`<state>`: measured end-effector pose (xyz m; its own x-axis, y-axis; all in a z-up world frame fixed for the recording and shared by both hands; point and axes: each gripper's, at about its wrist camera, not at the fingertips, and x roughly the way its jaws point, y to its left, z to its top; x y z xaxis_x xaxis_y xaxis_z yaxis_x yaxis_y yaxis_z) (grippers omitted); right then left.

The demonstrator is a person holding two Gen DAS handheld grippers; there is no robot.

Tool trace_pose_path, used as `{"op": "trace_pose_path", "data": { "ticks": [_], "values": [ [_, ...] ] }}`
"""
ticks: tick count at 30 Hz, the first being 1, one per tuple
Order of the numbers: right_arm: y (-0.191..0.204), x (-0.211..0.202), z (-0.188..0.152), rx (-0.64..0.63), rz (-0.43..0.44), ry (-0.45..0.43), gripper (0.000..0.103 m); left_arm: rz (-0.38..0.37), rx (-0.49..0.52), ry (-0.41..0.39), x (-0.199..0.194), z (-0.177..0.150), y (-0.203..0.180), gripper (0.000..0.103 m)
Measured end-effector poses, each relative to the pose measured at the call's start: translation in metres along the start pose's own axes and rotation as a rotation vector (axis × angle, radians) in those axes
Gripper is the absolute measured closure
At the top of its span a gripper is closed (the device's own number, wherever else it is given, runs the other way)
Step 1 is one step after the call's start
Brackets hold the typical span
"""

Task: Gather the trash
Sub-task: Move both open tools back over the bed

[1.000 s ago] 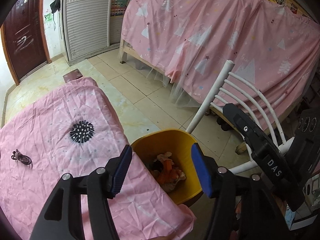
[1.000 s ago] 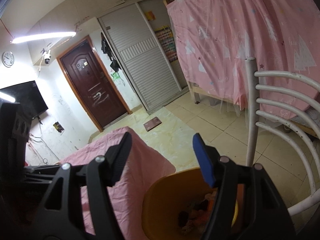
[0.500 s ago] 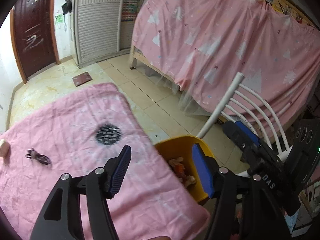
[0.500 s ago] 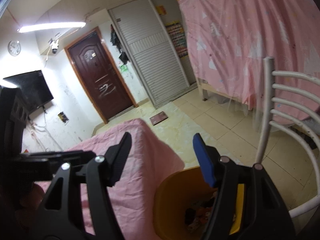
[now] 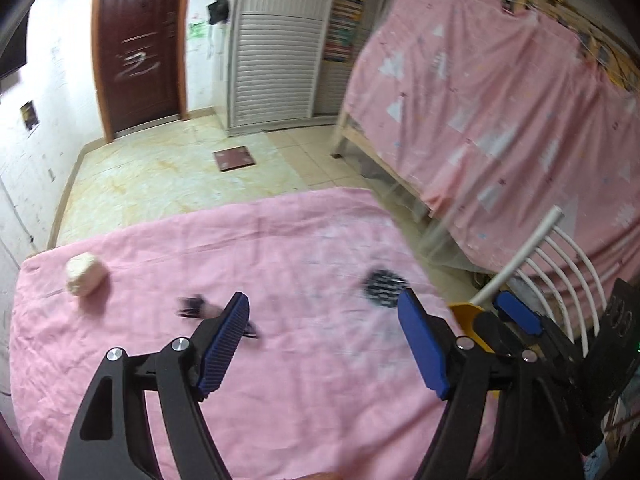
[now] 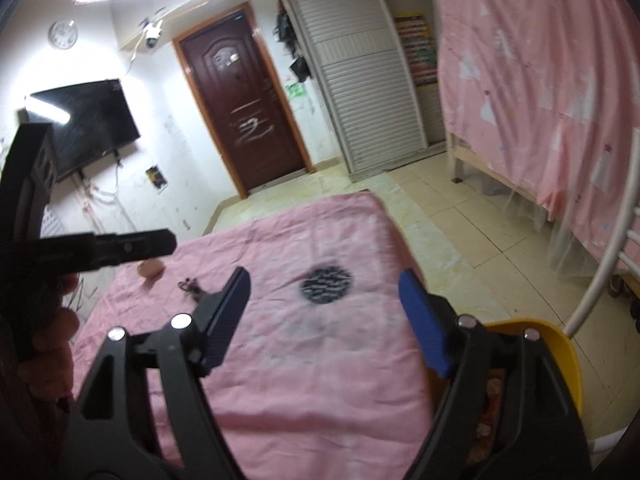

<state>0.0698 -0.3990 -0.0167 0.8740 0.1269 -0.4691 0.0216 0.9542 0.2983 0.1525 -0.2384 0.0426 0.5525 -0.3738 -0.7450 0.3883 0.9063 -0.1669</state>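
Both tongs hang over a table draped in a wrinkled pink cloth (image 5: 320,248), and neither has anything between its blue-padded fingers. The left gripper (image 5: 322,340) has its jaws opening, wide apart above the cloth; the right gripper (image 6: 324,320) is opening likewise, its jaws empty too. Two bits of trash lie on the cloth: a crumpled off-white wad of paper (image 5: 85,279) near the far left corner, and a small dark tangled scrap (image 5: 196,306) (blurred, so what it is cannot be told) just beyond the left gripper's left pad. From the right wrist view the same scrap (image 6: 191,286) and wad (image 6: 151,269) lie apart from each other, further off. A round black-and-white print (image 6: 327,285) marks the cloth. The yellow plastic bin (image 6: 560,352) sits just past the table's right edge, beside a white metal chair (image 5: 560,264), with some rubbish visible inside.
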Motion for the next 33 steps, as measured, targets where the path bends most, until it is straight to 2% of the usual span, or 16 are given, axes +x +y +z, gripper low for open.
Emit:
{"op": "trace_pose_path", "data": {
  "ticks": [5,14,19,25,31,33],
  "values": [
    [0.033,0.022,0.002,-0.057,0.024,0.044,0.027,0.059,-0.019,-0.021,-0.001,-0.002,0.039,0.026],
    [0.096,0.068,-0.006,-0.186,0.09,0.15,0.026,0.17,-0.082,-0.022,0.009,0.003,0.107,0.024],
    [0.132,0.089,-0.01,-0.265,0.134,0.204,0.02,0.217,-0.117,-0.015,0.017,0.008,0.142,0.024],
    [0.159,0.108,-0.013,-0.334,0.147,0.252,0.02,0.248,-0.154,0.008,0.029,0.011,0.178,0.024],
    [0.173,0.133,-0.018,-0.38,0.111,0.303,0.019,0.218,-0.215,0.043,0.047,0.012,0.207,0.023],
    [0.175,0.14,-0.019,-0.392,0.099,0.319,0.019,0.23,-0.226,0.044,0.051,0.011,0.212,0.023]
  ]
}}
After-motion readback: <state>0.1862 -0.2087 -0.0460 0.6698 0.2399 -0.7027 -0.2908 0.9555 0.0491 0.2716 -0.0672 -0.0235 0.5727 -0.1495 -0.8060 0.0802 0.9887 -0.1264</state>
